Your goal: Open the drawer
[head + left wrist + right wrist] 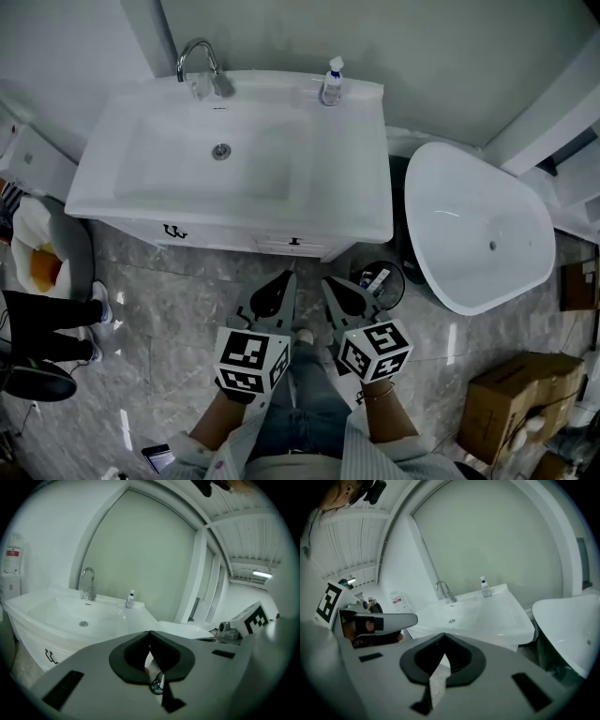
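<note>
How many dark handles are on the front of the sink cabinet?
2: the left handle and the smaller right handle, both high on the cabinet front. More lower down may be hidden.

Drawer (277,247): a shallow white front in the white cabinet (131,226), directly below the rim of the basin (112,192) and toward the cabinet's right end in the head view. A small dark handle (294,242) sits at the middle of the front. The front appears closed, level with the cabinet face. A curled dark handle (174,231) lies further left on the same face.
</note>
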`<action>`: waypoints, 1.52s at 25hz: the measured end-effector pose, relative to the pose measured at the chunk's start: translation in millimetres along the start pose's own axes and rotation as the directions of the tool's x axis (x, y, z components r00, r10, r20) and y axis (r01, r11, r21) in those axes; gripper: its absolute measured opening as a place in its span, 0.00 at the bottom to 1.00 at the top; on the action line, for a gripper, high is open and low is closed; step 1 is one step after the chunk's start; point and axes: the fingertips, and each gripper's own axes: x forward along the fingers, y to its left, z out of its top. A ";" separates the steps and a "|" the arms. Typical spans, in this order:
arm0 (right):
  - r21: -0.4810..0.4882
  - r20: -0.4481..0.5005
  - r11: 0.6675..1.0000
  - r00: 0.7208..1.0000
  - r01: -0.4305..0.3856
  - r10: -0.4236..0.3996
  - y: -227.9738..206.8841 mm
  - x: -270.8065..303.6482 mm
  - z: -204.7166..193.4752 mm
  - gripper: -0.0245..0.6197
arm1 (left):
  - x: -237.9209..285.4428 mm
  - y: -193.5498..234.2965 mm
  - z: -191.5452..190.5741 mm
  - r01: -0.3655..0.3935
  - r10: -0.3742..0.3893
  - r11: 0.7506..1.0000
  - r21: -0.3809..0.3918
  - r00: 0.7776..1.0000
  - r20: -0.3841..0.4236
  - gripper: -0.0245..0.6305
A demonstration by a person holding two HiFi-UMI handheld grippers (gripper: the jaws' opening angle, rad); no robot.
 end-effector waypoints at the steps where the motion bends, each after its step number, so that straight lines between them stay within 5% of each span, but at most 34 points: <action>1: 0.004 -0.004 1.000 1.000 0.004 -0.004 -3.5 3.2 -4.3 0.05 | 3.4 2.3 -6.5 -0.004 0.004 1.000 -0.003 1.000 -0.010 0.06; 9: 0.033 -0.035 0.999 0.999 0.031 -0.030 -32.3 26.7 -44.6 0.05 | 29.2 21.5 -63.2 -0.035 0.035 0.999 0.001 0.995 -0.092 0.06; 38: 0.106 -0.116 0.988 0.988 0.113 -0.101 -124.2 82.1 -164.5 0.05 | 129.8 63.9 -210.3 -0.090 0.078 0.994 -0.064 0.983 -0.167 0.06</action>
